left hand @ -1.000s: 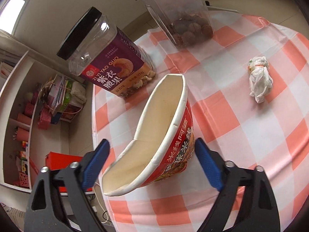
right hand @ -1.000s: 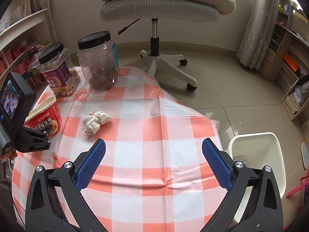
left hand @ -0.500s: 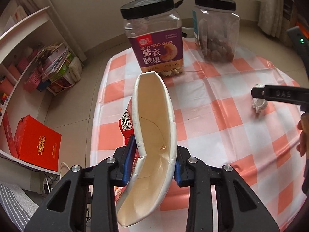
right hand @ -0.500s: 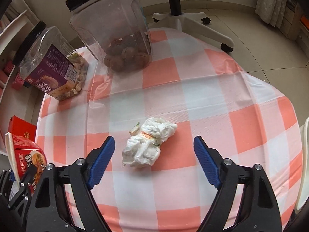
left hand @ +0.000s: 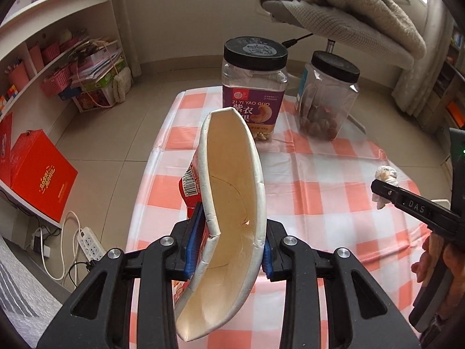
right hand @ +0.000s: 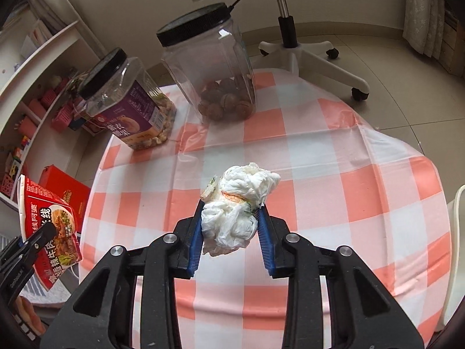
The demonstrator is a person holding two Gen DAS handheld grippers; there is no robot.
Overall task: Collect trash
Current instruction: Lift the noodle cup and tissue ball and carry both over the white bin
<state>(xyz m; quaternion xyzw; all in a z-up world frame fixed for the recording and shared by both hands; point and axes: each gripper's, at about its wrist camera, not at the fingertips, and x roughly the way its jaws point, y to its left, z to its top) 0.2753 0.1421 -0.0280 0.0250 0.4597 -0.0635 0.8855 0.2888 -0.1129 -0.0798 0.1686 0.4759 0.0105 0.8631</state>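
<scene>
L claw grips empty noodle bowl; far jar holds nuts, prob

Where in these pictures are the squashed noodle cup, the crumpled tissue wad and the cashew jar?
noodle cup (left hand: 232, 180): left wrist view, on its cream inner wall.
tissue wad (right hand: 232, 218): right wrist view, on its white middle.
cashew jar (left hand: 252, 110): left wrist view, on its purple label.

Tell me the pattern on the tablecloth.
The tablecloth is checked in orange-pink and white squares, clearest in the right wrist view.
</scene>
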